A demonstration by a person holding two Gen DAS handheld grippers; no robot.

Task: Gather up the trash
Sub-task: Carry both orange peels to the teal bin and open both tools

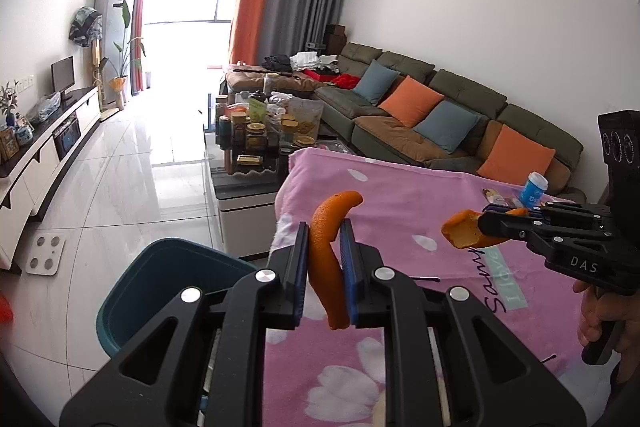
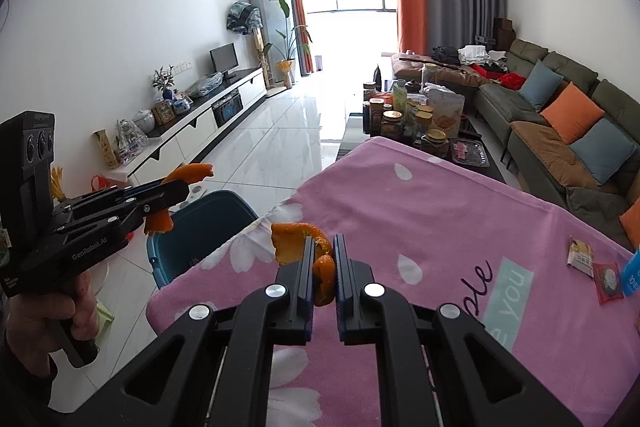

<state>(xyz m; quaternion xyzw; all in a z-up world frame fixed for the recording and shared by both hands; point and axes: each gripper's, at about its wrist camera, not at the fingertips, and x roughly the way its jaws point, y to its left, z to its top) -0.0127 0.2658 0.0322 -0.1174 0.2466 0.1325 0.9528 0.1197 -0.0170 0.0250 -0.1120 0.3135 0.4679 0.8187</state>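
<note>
My left gripper is shut on a long curved strip of orange peel, held in the air over the left edge of the pink flowered blanket. From the right wrist view that same gripper hangs above the teal bin. My right gripper is shut on a second, shorter piece of orange peel over the blanket; in the left view it enters from the right with the peel sticking out. The teal bin stands on the floor just left of the blanket's edge.
Small wrappers and a blue-and-white tub lie at the blanket's far right. Beyond is a coffee table crowded with jars, a green sofa with cushions, a TV cabinet on the left and tiled floor.
</note>
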